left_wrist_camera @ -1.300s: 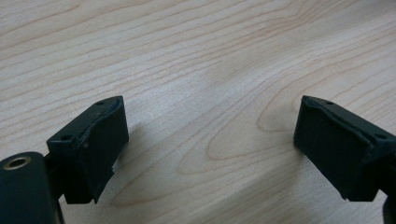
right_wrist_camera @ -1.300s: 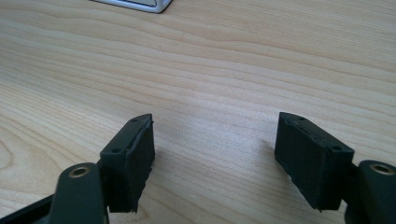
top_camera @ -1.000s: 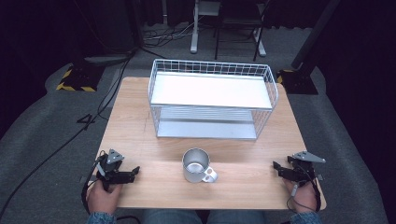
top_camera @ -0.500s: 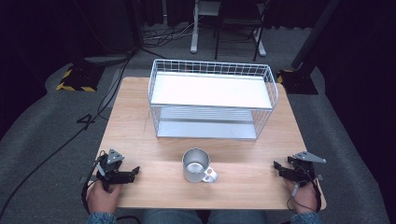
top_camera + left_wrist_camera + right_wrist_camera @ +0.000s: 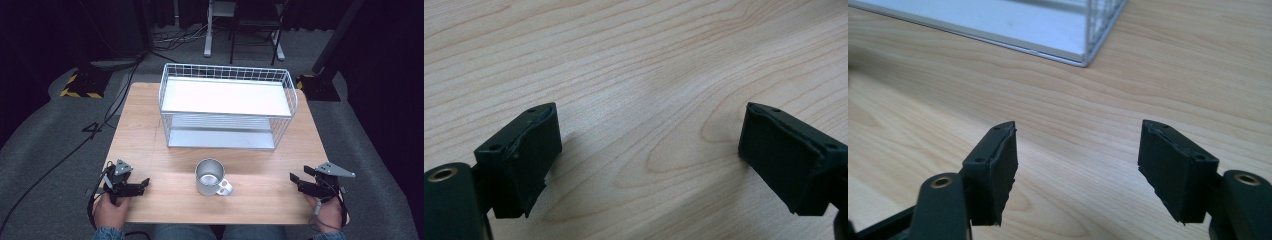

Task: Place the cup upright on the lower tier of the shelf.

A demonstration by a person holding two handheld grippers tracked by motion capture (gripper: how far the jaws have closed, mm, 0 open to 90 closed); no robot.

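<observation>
Your left gripper (image 5: 143, 184): it sits at the near left corner of the table (image 5: 150, 155), held in your left hand (image 5: 111, 210). Its jaws stand wide apart with nothing between them; in the left gripper view (image 5: 649, 150) bare wood grain lies under the gap.
Your right gripper (image 5: 296, 178): it sits at the near right corner, held in your right hand (image 5: 327, 212), jaws pointing inward toward the middle of the table. They are spread wide and empty; in the right gripper view (image 5: 1077, 155) the wood shows between them.
Mug (image 5: 211, 177): a metal mug stands upright near the front edge, between your two grippers and well apart from both. Its handle points right and toward you. Its mouth is open upward.
Rack (image 5: 227, 106): a white wire rack with two shelves stands beyond the mug, at the middle and far part of the table. The right gripper view catches its lower shelf and one corner post (image 5: 1098, 30).
Writing: you can read no brand, label or lettering on the mug, the rack or the grippers.
Floor (image 5: 60, 130): grey carpet surrounds the table, with a black cable (image 5: 55, 165) trailing at the left and a yellow-and-black striped block (image 5: 80, 85) farther back.
</observation>
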